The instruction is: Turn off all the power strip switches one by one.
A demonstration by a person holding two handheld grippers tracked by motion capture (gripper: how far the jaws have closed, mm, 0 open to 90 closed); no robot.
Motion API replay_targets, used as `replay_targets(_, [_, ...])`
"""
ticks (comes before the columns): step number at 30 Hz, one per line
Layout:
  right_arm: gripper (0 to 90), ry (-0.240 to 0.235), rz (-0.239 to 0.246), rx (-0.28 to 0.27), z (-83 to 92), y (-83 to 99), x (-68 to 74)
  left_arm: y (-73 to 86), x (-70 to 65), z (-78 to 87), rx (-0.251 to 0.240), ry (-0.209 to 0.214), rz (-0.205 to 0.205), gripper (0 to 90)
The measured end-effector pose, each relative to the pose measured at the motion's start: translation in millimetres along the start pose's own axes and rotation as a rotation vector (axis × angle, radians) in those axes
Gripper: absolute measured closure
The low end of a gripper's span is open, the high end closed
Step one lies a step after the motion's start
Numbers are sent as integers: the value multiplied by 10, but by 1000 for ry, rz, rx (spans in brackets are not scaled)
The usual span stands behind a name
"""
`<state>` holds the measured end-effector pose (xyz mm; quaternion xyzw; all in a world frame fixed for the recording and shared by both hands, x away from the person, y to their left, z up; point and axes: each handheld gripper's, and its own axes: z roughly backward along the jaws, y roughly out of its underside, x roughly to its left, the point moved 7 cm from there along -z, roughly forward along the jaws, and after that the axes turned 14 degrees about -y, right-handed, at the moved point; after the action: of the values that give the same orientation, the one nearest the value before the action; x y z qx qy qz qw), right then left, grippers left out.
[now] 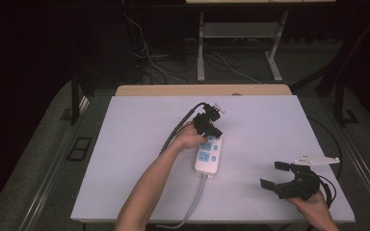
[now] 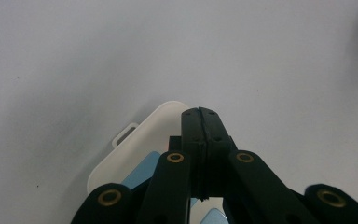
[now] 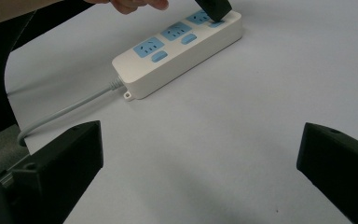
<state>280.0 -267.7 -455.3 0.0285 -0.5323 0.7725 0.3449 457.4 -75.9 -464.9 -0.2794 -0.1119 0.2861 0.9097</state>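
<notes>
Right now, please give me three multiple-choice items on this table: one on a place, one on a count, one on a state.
1. Where is the left tool?
A. over the far end of the power strip
B. on the floor
C. beside the right tool

2. How many blue sockets does the power strip have?
A. one
B. three
C. five

3. How do the right tool's jaws stand?
A. shut on the cable
B. shut, empty
C. open, empty

Answers: 1 A, its shut tip sits on the strip's far end; 2 B, the right gripper view shows three; 3 C, the jaws stand wide apart over the bare table.
</notes>
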Motion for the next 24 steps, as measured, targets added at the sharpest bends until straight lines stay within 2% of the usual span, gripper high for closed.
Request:
replay_targets(7, [1,-1,-1,4,-4,4,1,17,-5,3,-12,6,18,891])
replay_targets(11, [1,-2,-1,3,-3,4,4,30,-54,7,-3,28,6,892])
replay_targets(13, [1,-2,-1,3,-2,3,9,29,-73,8,-6,22,1,892])
replay_targets(24, [1,-3,3,3,-3,3,12,35,-22,-10,-3,72,64,896])
